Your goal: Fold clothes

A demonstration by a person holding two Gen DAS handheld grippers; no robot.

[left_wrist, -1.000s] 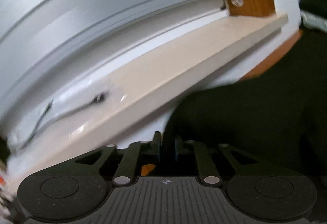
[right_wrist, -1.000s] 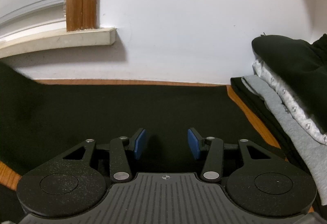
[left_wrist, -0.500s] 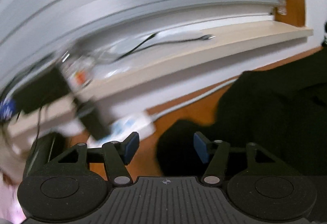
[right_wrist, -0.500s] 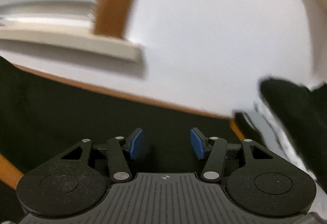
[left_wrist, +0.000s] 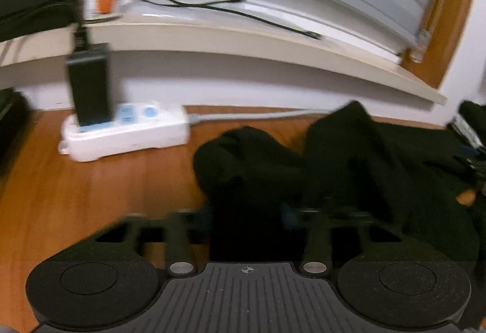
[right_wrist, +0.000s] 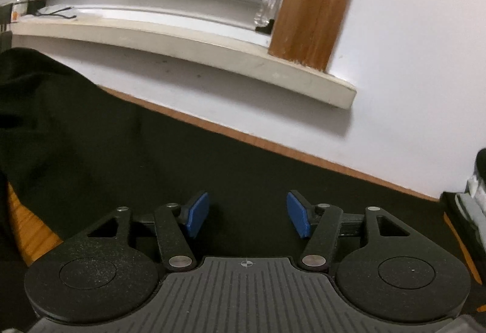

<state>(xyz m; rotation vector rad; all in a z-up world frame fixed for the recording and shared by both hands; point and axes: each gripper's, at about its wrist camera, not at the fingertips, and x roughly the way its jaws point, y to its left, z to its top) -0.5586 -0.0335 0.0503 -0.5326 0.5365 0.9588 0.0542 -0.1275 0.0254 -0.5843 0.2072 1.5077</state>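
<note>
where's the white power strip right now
In the left wrist view, the white power strip lies on the wooden table at left, against the wall under the windowsill, beside the black garment.

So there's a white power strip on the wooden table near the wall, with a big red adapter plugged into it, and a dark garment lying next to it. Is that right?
Not quite: the adapter is black, not red. The left wrist view shows it standing upright in the white power strip on the wooden table near the wall, with the black garment lying to the strip's right.
</note>
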